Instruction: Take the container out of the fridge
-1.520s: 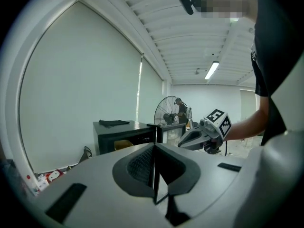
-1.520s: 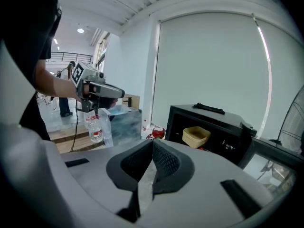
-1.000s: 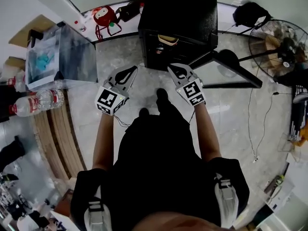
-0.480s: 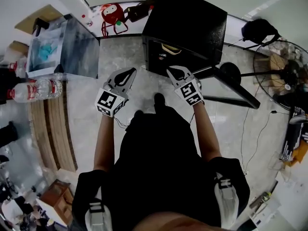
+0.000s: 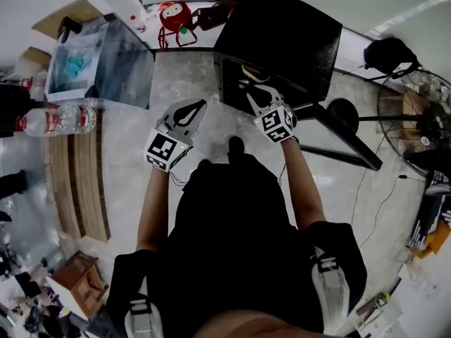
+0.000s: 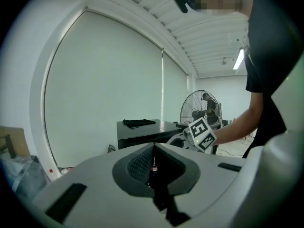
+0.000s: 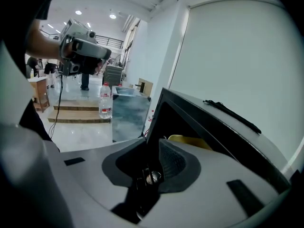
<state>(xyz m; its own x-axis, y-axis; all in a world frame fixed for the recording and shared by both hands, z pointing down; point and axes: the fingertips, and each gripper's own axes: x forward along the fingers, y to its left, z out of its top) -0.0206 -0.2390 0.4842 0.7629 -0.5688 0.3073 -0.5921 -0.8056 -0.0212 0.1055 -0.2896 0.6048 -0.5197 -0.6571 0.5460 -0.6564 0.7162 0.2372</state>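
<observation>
A small black fridge stands on the floor ahead with its front open. Inside, on a shelf, sits a container with a pale yellow lid; it also shows in the right gripper view. My right gripper is at the fridge's opening, just short of the container. Its jaws are opening, with a narrow gap and nothing between them. My left gripper hangs over the floor left of the fridge, shut and empty. The left gripper view shows the fridge and the right gripper's marker cube.
The fridge's door stands swung out to the right. A clear box and a water bottle stand on wooden steps at the left. A floor fan is at the right, a red toy behind.
My right gripper has moved forward from in front of the fridge up to its opening. The left gripper has stayed about where it was, shut.
</observation>
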